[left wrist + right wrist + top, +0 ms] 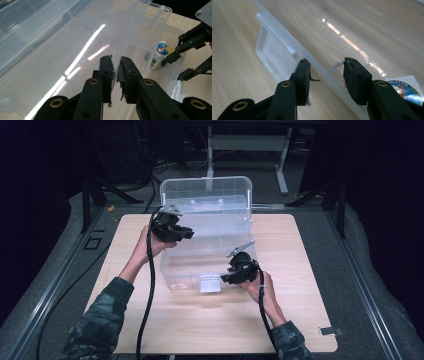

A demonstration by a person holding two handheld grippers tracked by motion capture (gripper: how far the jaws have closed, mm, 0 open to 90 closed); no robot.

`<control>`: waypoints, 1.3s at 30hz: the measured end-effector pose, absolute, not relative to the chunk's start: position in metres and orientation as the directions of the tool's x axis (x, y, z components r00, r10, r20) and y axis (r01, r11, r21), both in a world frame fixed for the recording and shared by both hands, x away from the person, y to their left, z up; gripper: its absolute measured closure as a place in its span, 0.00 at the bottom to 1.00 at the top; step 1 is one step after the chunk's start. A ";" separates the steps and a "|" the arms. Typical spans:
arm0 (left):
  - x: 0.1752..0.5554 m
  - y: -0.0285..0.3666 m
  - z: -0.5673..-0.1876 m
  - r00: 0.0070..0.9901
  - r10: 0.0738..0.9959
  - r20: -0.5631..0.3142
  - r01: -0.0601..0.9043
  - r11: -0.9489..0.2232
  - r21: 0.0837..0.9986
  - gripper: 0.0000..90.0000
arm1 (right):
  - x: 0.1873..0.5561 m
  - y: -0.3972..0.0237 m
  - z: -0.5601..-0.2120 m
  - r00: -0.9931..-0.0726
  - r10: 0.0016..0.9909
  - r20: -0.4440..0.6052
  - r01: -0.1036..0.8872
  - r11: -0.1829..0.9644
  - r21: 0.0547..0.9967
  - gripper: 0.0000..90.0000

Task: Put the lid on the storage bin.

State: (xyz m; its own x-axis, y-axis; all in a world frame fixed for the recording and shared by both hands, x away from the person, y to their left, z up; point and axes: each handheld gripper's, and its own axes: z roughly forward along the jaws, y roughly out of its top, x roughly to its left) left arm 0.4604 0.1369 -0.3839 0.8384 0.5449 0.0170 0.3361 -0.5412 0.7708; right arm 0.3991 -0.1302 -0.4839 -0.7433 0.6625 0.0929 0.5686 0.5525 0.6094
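A clear plastic bin stands on the wooden table, its lid raised upright at the back. My left gripper hangs over the bin's left side. In the left gripper view it is shut, with nothing seen between the pads. My right gripper is at the bin's front rim. Its jaws stand open astride that rim, one outside and one inside. A small white box with a blue round label sits inside the bin, close to the right gripper.
A white latch hangs from the bin's front wall, just left of the right gripper. Bare tabletop lies in front of the bin and to both sides. A small metal clip lies near the table's right front corner. Dark floor and desk legs are beyond.
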 end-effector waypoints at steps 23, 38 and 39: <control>0.428 0.135 -0.398 0.815 0.575 0.075 0.301 -0.530 0.793 0.88 | 0.398 -0.130 -0.484 -0.744 0.662 0.092 0.570 0.557 0.604 0.63; 0.415 0.135 -0.406 0.813 0.577 0.077 0.290 -0.517 0.805 0.88 | 0.399 -0.130 -0.483 -0.748 0.657 0.096 0.570 0.561 0.601 0.63; 0.413 0.135 -0.406 0.816 0.572 0.086 0.289 -0.532 0.796 0.88 | 0.399 -0.130 -0.483 -0.748 0.656 0.096 0.569 0.561 0.601 0.63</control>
State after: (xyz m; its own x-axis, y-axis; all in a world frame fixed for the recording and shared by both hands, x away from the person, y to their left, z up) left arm 0.4135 0.1349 -0.4063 0.8159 0.5718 0.0857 0.2891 -0.5319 0.7960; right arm 0.3988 -0.1298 -0.4833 -0.7483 0.6563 0.0964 0.5694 0.5610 0.6009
